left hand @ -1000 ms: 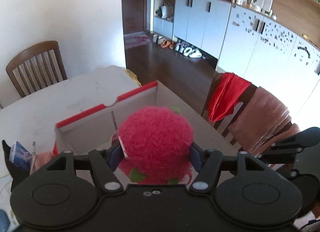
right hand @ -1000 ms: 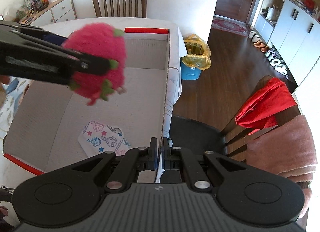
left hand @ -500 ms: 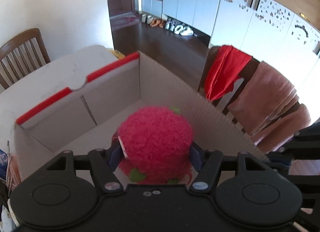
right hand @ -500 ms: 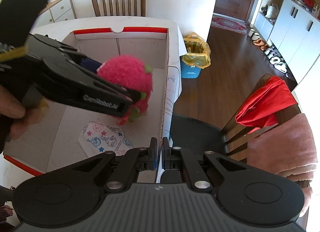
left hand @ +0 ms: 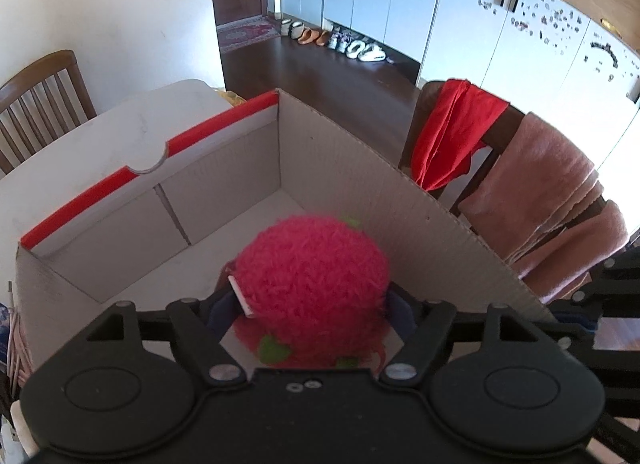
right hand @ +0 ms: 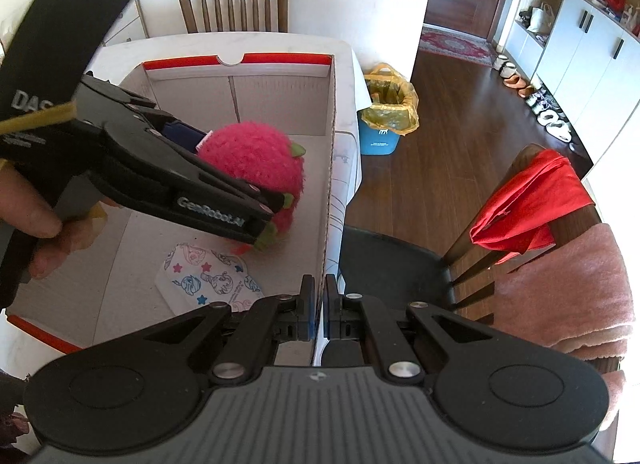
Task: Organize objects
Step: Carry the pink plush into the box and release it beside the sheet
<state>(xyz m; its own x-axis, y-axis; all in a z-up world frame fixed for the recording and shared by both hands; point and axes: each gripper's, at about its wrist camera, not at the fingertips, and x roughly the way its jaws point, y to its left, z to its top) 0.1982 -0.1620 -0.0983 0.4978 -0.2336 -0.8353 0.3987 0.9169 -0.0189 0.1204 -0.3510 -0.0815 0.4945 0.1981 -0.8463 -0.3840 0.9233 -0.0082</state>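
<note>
The left gripper (left hand: 312, 304) has its jaws closed on a fuzzy pink plush fruit (left hand: 310, 284) with small green leaf tabs, gripping it from both sides. In the right wrist view the same gripper (right hand: 256, 200) reaches in from the left, a person's hand (right hand: 36, 220) around its handle, and the plush fruit (right hand: 256, 160) sits inside the walls of the open cardboard box (right hand: 330, 168), near the box's right wall; whether it touches the floor of the box I cannot tell. The cardboard box (left hand: 360, 168) has a red strip along its far rim and stands on a white surface (left hand: 132, 120). On the box floor, just below the fruit, lies a flat white packet printed with cartoon ponies and stars (right hand: 208, 280). The right gripper (right hand: 318, 312) has its jaws nearly together, pinched on the box's right wall, one finger inside and one outside. Beside the surface stands a chair (right hand: 532, 200) draped with a red cloth (right hand: 528, 200) and a pink towel (right hand: 568, 292).
</note>
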